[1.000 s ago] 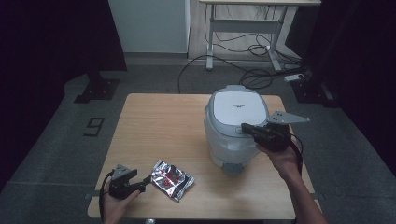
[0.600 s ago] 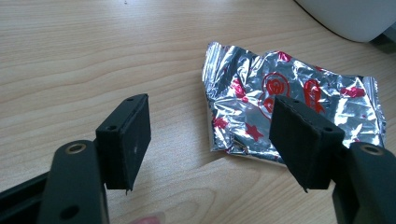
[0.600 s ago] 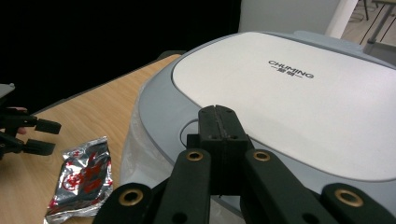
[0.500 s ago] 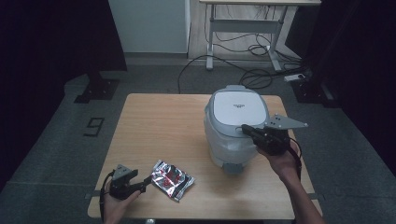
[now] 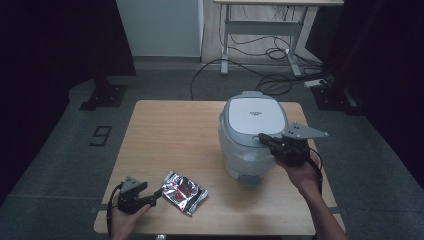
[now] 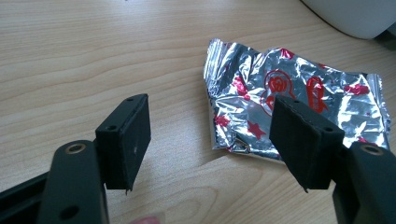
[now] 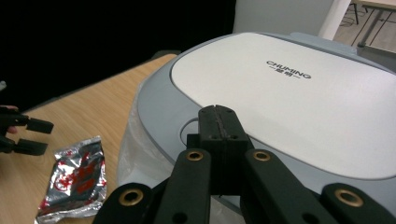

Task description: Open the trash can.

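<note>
A lab or studio; black curtains (image 5: 60, 40), loose floor cables (image 5: 250, 65), numbered floor mark (image 5: 101, 135).

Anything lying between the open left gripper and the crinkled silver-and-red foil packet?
No. In the left gripper view, bare wooden tabletop separates the left gripper from the foil packet.

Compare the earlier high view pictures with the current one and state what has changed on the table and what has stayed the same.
Nothing has visibly moved, been taken hold of or let go. The right hand-held gripper stays shut at the front edge of the cooker's lid, the left hand-held gripper stays open beside the foil packet, and the cooker sits where it was on the table.
</note>
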`<state>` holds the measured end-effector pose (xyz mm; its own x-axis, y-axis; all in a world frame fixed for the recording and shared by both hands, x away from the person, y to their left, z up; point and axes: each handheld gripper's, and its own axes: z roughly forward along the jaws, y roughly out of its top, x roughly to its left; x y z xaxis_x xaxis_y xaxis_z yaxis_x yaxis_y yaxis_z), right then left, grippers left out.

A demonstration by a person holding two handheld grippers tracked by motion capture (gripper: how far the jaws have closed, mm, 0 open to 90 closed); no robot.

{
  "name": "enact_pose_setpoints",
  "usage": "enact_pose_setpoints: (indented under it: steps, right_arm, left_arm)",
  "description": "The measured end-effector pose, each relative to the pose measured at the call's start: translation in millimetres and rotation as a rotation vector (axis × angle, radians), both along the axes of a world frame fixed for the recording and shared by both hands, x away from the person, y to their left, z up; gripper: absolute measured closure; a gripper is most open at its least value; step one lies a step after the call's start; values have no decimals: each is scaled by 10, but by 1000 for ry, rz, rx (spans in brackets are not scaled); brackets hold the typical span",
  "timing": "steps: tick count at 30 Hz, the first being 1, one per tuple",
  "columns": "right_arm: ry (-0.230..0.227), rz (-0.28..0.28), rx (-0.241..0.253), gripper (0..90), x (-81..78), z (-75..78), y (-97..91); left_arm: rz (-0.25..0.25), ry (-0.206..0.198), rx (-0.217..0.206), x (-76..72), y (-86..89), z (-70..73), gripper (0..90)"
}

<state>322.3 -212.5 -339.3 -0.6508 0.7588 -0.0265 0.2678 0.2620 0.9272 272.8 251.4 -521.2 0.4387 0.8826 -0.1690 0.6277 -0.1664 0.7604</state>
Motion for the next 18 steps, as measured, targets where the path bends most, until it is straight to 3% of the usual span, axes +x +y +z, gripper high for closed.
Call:
enact_pose_setpoints:
  steps: [18]
  right_arm:
    - [17,-12,10,900,5,-2,4]
  left_arm:
    - [3,9,7,9,2,-15,287]
